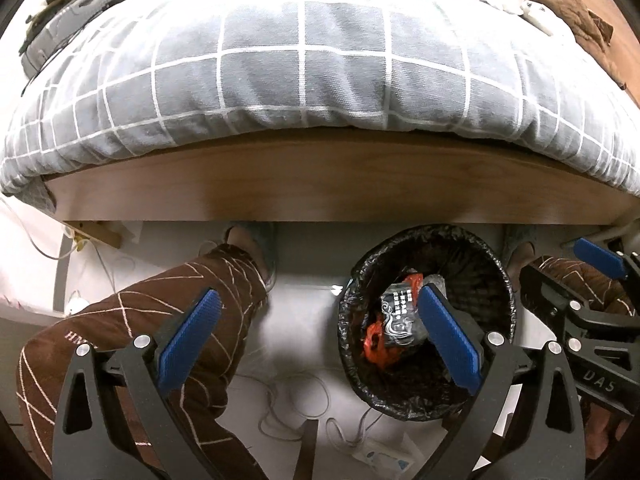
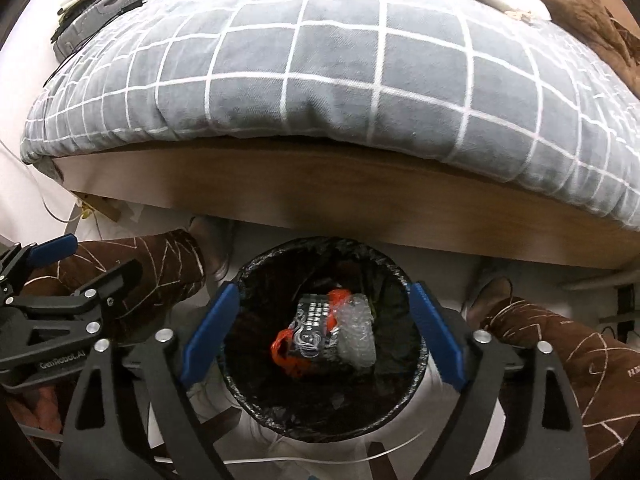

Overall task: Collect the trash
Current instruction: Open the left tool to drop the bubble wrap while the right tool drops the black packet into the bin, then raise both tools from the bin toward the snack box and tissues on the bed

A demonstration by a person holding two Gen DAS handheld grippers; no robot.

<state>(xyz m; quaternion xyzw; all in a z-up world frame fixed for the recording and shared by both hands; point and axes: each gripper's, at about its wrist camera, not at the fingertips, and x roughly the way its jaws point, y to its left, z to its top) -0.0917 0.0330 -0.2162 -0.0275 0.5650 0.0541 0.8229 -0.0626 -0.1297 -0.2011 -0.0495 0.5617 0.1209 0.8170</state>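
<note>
We are holding the right gripper (image 2: 320,332) wide open and empty over the bin (image 2: 256,396); the trash (image 2: 320,332) is lying inside it. The left gripper (image 1: 316,340), beside the bin, is gaping empty too.

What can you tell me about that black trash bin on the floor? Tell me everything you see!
The trash bin is round and stands upright on the pale floor, just in front of the wooden bed frame. A crinkly, shiny black bag lines it and folds over the rim. Inside lie a dark printed wrapper, something orange-red plastic and a clear bubbly piece. The right gripper hangs open above it, touching nothing, and the person's legs stand on either side.
</note>
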